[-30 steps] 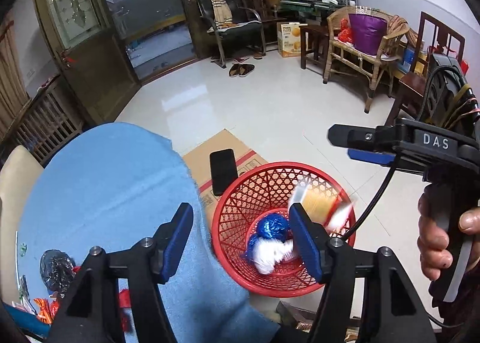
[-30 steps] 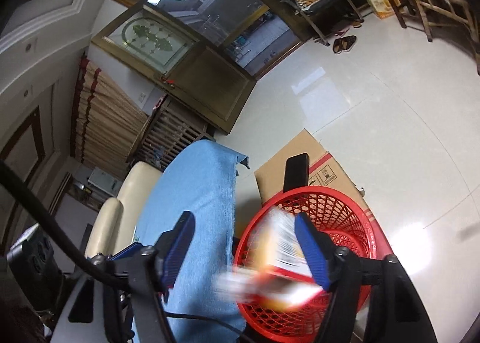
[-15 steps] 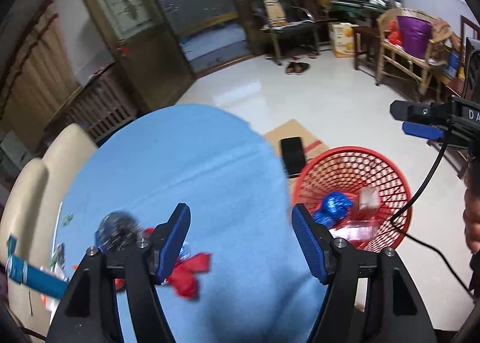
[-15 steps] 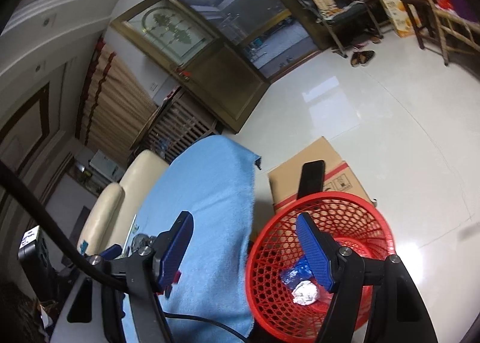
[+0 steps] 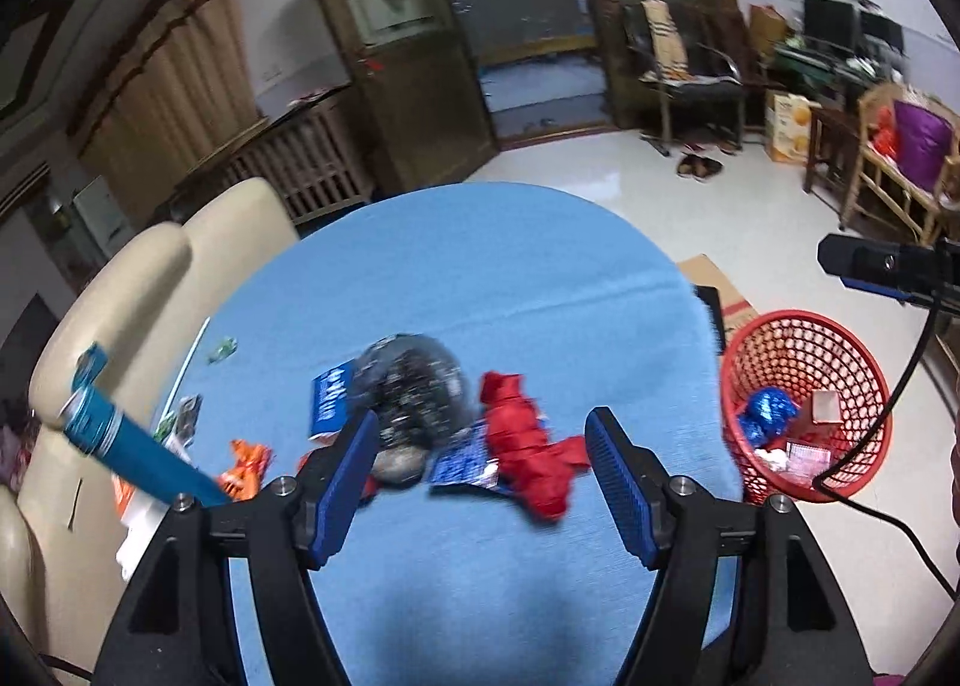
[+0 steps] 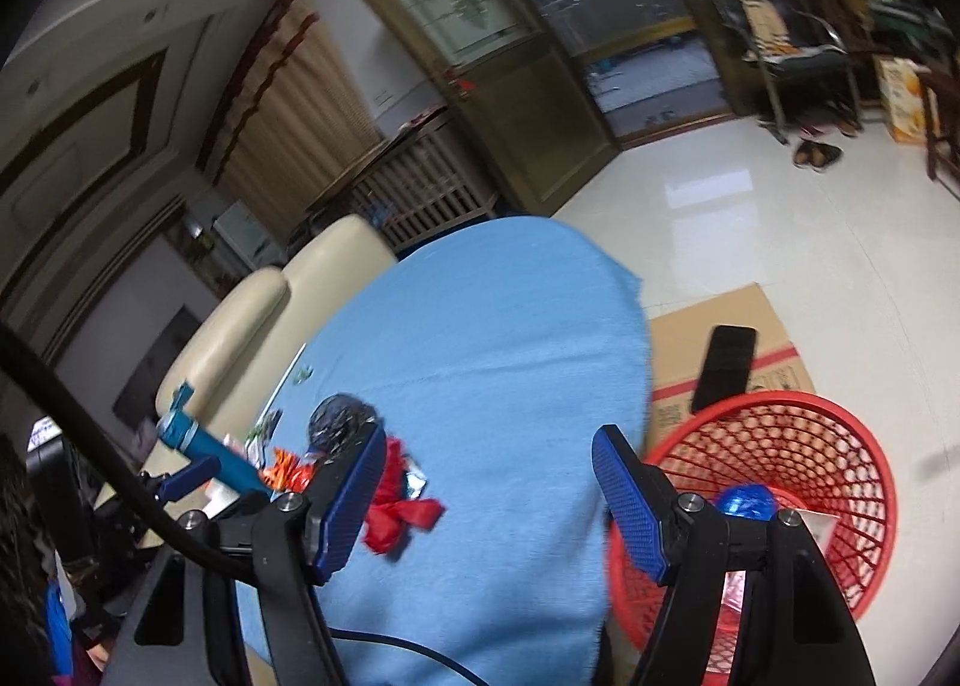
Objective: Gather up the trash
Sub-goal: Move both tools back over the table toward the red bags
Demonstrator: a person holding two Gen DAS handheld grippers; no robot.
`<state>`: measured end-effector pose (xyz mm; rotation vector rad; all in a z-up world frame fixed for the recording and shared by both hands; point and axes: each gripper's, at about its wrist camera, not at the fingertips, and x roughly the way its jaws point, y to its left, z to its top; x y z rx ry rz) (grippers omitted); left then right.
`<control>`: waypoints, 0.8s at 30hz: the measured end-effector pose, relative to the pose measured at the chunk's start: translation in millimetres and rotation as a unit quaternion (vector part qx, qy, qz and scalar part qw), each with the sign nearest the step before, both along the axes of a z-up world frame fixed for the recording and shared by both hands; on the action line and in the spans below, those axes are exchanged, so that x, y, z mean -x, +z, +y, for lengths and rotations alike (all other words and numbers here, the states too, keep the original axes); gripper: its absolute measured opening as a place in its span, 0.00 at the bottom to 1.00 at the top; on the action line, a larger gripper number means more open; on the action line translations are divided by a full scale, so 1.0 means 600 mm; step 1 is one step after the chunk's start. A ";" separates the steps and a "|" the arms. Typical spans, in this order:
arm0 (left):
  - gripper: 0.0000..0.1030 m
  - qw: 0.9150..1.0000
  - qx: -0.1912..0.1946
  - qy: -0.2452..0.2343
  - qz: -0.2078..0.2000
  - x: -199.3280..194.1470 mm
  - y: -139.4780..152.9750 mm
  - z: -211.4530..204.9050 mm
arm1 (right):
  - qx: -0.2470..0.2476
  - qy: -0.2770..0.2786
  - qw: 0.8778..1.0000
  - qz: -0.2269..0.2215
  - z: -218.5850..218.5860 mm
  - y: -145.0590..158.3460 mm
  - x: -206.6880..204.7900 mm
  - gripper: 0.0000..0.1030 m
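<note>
1. the left gripper hangs over a table covered in a blue cloth, jaws spread wide with nothing between them.
2. right under it sits the trash pile: a crumpled red wrapper, a blue and white packet touching it on its left, and a dark, shiny crumpled bag just behind those. it's all a bit motion-blurred, so the fine print is unreadable.
3. further left there's an orange wrapper, another blue packet tucked against the dark bag, and a teal tube lying at a slant near the table edge.
4. the red mesh basket stands on the floor just off the right side of the table. inside it: a blue foil ball, a pinkish box-like piece and some white bits.
5. the right gripper is also wide open and holding nothing. it hovers over the near right part of the cloth, with the basket just to its right.
6. from the right wrist view the red wrapper sits next to the left finger pad, and the basket partly hides a cardboard box with a black phone lying on top.
7. cream sofa cushions sit behind the table on the left.
</note>
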<state>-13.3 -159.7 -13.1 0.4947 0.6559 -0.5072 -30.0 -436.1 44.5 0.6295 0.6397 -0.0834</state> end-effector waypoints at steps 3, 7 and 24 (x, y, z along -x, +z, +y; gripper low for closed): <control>0.70 1.000 0.010 0.017 0.003 -0.013 -0.001 0.033 | 0.010 0.022 1.000 0.004 0.036 0.006 -0.023 0.72; 0.70 0.999 0.019 0.035 0.005 -0.023 -0.003 0.066 | 0.023 0.047 0.999 0.008 0.075 0.008 -0.048 0.72; 0.70 0.985 0.031 0.154 0.065 -0.097 -0.093 0.259 | 0.040 0.117 0.991 0.041 0.184 -0.017 -0.120 0.72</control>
